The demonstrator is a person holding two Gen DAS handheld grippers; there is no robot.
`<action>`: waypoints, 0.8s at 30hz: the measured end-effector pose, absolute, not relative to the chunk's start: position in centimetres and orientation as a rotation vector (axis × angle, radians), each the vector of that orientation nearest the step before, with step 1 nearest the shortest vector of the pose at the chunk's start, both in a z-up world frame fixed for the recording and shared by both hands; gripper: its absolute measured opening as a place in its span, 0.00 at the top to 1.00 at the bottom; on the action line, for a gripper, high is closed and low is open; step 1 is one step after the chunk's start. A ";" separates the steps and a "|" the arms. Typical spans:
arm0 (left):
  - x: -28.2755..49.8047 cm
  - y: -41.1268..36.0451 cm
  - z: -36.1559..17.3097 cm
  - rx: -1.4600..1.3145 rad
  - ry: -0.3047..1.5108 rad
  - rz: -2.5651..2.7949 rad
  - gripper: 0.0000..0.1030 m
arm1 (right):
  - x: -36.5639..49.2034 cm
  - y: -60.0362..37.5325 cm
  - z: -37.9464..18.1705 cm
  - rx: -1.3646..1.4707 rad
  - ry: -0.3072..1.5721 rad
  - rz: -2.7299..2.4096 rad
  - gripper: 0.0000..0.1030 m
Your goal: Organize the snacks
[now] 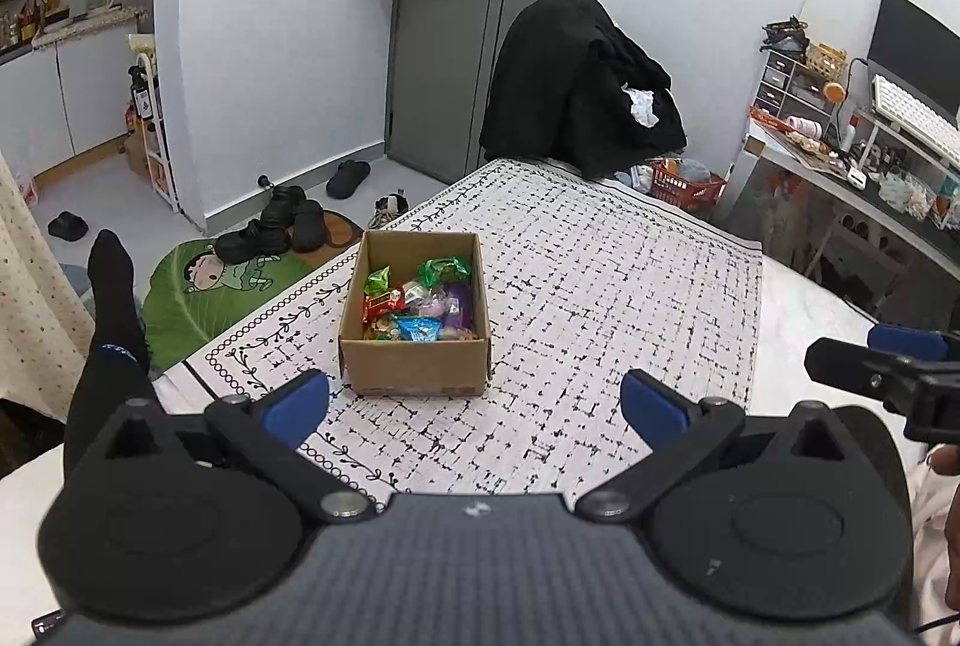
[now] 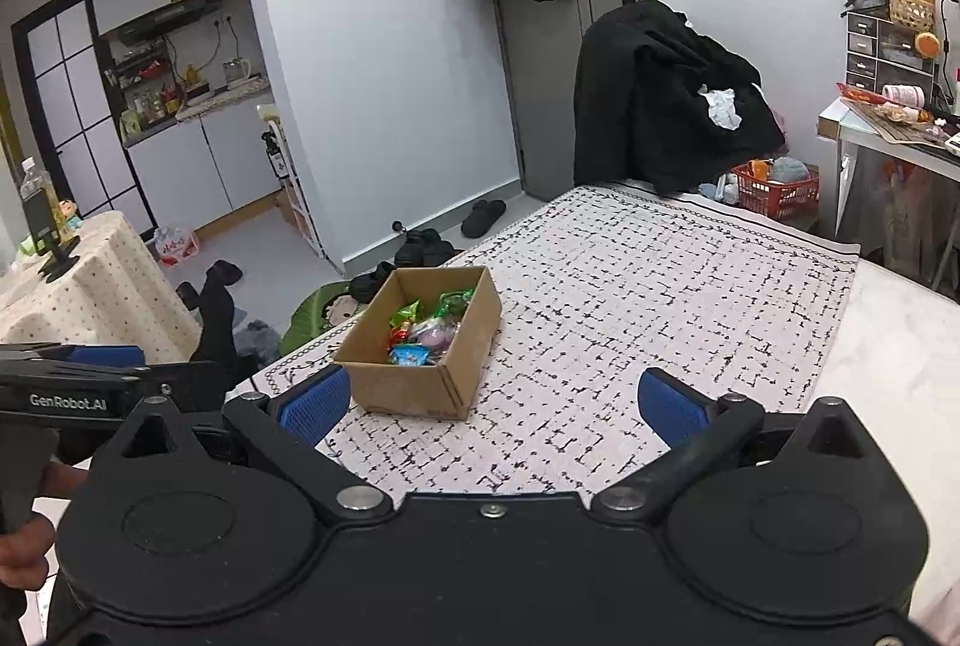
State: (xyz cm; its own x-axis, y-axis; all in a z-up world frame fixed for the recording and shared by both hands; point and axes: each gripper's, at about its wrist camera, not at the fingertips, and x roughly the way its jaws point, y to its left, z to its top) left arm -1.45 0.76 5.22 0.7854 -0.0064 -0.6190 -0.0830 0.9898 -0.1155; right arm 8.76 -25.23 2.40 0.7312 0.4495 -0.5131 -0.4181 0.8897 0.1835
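Left wrist view: both grippers hover near the cardboard box, fingers spread wide, empty.

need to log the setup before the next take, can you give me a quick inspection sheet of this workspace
surface: patterned cloth spread flat over the table, black marks on white.
job's things: open cardboard box upright on the cloth; wrapped snacks lie inside; none seen loose on the cloth.
clutter: nothing seen on the cloth besides the box.
grippers: left gripper and right gripper both open and holding nothing, hovering short of the box.
cables: nothing seen on the cloth; leads only at the far desk.
surroundings: chair draped in black clothes at the far end, red basket, shoes on the floor by the door.
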 end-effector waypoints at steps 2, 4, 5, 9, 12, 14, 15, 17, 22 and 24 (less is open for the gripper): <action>-1.9 0.8 5.1 -0.144 0.670 0.040 0.00 | 8.2 -25.1 2.3 0.059 0.580 0.477 0.00; -2.3 0.9 5.0 -0.147 0.667 0.047 0.00 | 7.8 -25.1 2.2 0.063 0.583 0.478 0.00; -2.5 1.0 5.1 -0.146 0.663 0.048 0.00 | 7.6 -25.1 2.1 0.064 0.584 0.480 0.00; -3.0 1.0 5.2 -0.142 0.651 0.038 0.00 | 6.9 -24.9 1.9 0.048 0.583 0.471 0.00; -3.1 1.0 5.2 -0.138 0.651 0.032 0.00 | 6.8 -24.7 1.8 0.052 0.591 0.469 0.00; -3.2 1.0 5.1 -0.138 0.652 0.033 0.00 | 6.7 -24.6 1.8 0.051 0.590 0.466 0.00; -3.2 1.0 5.1 -0.138 0.652 0.034 0.00 | 6.5 -24.5 1.8 0.049 0.587 0.466 0.00; -3.2 1.1 5.0 -0.141 0.653 0.036 0.00 | 6.4 -24.5 1.9 0.047 0.582 0.467 0.00; -3.2 1.1 4.9 -0.141 0.653 0.038 0.00 | 6.5 -24.5 1.8 0.047 0.585 0.467 0.00; -3.2 1.1 4.9 -0.141 0.655 0.039 0.00 | 6.5 -24.6 1.7 0.051 0.586 0.467 0.00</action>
State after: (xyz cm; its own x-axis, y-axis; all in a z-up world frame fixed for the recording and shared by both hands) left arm -3.18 1.10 4.92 0.7930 -0.0084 -0.6092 -0.0808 0.9896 -0.1187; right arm 6.53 -24.59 1.72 0.7321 0.4385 -0.5212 -0.4100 0.8948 0.1769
